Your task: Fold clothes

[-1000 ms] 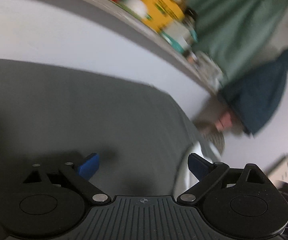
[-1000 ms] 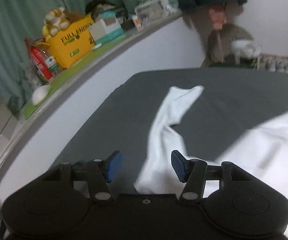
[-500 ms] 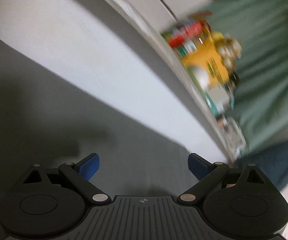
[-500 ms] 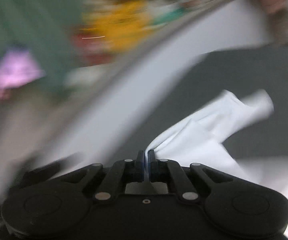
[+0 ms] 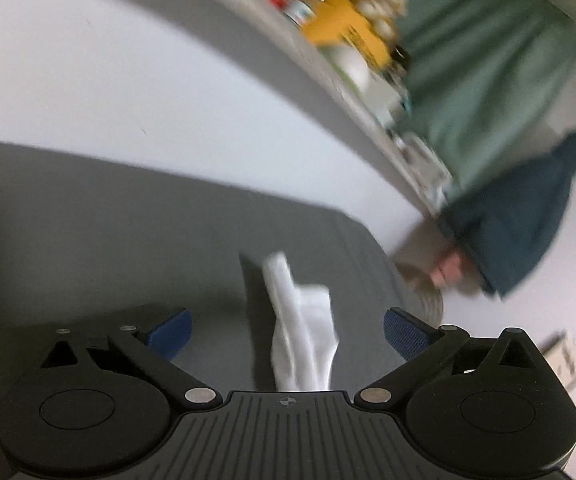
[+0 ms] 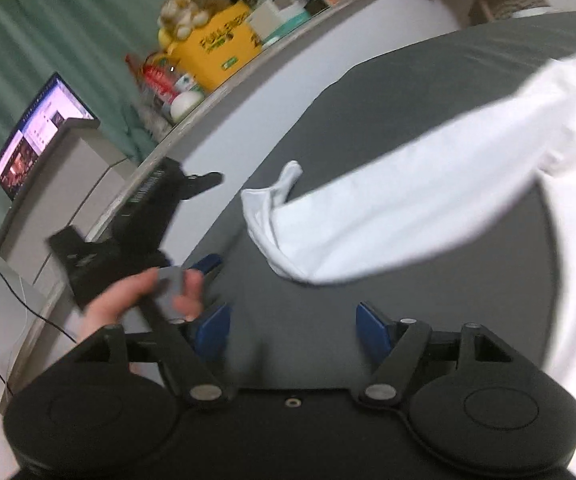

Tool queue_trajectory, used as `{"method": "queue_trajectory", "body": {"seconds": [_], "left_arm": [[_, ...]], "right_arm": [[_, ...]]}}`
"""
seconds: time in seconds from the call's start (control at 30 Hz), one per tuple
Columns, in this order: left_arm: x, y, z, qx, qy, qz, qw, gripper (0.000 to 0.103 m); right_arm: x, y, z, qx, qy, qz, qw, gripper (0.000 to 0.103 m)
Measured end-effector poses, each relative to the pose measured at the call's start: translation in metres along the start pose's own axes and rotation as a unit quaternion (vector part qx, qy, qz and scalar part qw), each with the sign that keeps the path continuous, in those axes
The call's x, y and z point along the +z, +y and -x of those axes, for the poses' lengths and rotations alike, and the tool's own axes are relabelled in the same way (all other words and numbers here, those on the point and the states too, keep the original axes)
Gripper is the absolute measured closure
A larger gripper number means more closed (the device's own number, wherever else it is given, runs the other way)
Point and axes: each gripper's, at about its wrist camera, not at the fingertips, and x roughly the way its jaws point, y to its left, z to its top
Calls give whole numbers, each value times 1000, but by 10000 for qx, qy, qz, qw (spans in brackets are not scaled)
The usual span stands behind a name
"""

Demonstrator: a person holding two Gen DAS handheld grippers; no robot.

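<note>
Both tools gape, left tool (image 5: 286,328) and right tool (image 6: 292,326), with the white shirt (image 6: 388,216) lying ahead of them on the grey bed (image 6: 408,80).

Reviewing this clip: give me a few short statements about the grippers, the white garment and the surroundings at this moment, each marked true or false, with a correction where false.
1. The right gripper is clamped on the white cloth garment. False: its blue-padded jaws stand wide apart with only the dark grey sheet between them.
2. The left gripper is open. True.
3. A white sleeve end lies ahead between the left gripper's fingers. True.
4. The yellow box sits on the dark grey sheet. False: it stands on the ledge by the green curtain.
5. An open laptop with a lit screen is in the right wrist view. True.
</note>
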Motion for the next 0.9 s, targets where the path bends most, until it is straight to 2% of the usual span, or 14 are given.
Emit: {"method": "queue_trajectory", "body": {"seconds": [0.13,0.2,0.23,0.27,0.3,0.33,0.37,0.47,0.53,0.57,0.7,0.8,0.83,0.9], "left_arm": [[-4,1,-26,-354,358,-592,9970,1],[-7,1,-39,-526,534,-887,9932,6],[-7,-8,-45,-471,558,-1068,9916,25],[-4,-11,-56,-404,720,-1156,9899,57],[-1,-10,-64,-430,883,-1110,9890,70],[2,-10,-72,-457,1047,-1063,9878,90],[5,-9,-80,-481,1201,-1018,9863,100],[14,-13,-61,-538,747,-1159,9890,100],[22,-13,-24,-822,-171,-1191,9893,100],[25,-13,-4,-940,-679,-1187,9861,100],[14,5,40,-143,-938,-1002,9904,100],[-7,29,40,537,-304,-781,9950,100],[-13,40,36,640,-56,-567,9963,100],[-22,52,32,523,-57,-165,9985,99]], "right_arm": [[-24,-28,26,-34,-171,-750,9970,36],[-32,-37,41,125,-382,-1152,9925,36],[-37,-41,50,143,-489,-1294,9903,36],[-41,-44,56,182,-550,-1389,9886,36],[-45,-47,62,212,-595,-1472,9871,36],[-48,-49,67,228,-615,-1539,9859,36],[-52,-52,71,244,-630,-1592,9849,36],[-60,-57,82,340,-702,-1660,9830,36],[-66,-61,90,396,-762,-1691,9818,36],[-68,-62,94,408,-799,-1726,9809,36],[-74,-68,103,481,-891,-1928,9760,35],[-77,-69,107,473,-878,-1958,9756,35],[-77,-68,109,448,-861,-1956,9759,35],[-76,-67,114,413,-833,-1930,9768,35]]}}
